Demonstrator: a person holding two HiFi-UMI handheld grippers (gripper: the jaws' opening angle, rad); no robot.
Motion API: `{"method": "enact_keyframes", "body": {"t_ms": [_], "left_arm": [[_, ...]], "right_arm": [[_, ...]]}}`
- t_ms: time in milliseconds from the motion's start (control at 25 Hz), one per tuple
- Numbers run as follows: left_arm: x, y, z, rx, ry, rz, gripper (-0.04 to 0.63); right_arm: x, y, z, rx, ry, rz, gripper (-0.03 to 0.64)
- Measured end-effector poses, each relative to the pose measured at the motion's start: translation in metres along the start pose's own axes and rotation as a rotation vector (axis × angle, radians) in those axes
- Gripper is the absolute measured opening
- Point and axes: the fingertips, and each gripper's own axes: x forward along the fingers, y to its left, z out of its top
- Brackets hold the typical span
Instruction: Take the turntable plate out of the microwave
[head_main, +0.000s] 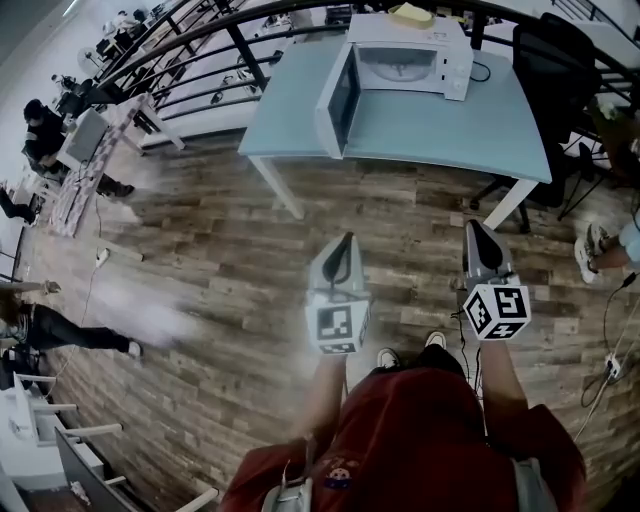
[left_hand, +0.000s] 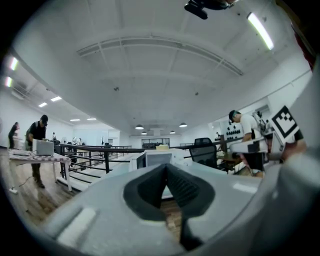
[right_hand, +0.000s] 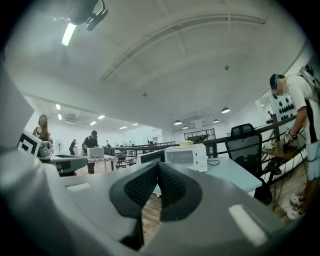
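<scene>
A white microwave (head_main: 400, 55) stands at the back of a pale blue table (head_main: 450, 135), its door (head_main: 338, 100) swung open to the left. Inside the cavity a pale round plate (head_main: 395, 68) shows faintly. Both grippers are held level over the wooden floor, well short of the table. My left gripper (head_main: 347, 240) is shut with nothing in it, and my right gripper (head_main: 473, 226) is shut and empty too. The left gripper view has the closed left gripper (left_hand: 166, 167) in front of the distant microwave (left_hand: 157, 159). The right gripper view shows the closed right gripper (right_hand: 158, 167) below the microwave (right_hand: 185, 156).
A yellow pad (head_main: 410, 14) lies on top of the microwave. A black office chair (head_main: 555, 70) stands at the table's right end, and a black railing (head_main: 200, 40) runs behind it. People work at desks far left (head_main: 45, 135); another person (right_hand: 300, 115) stands at the right.
</scene>
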Motion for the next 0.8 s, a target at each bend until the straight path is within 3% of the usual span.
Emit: {"method": "enact_keyframes", "body": {"t_ms": [360,800], "left_arm": [[0.003,0.012,-0.013,-0.011,0.020,-0.022,0.002],[0.053,0.023,-0.017,-0.013,0.024,-0.024,0.002]], "right_arm": [[0.002,0.004,-0.012,0.008,0.021,-0.038,0.002],[0.053,-0.017,-0.013,-0.001,0.018,-0.038,0.002]]}}
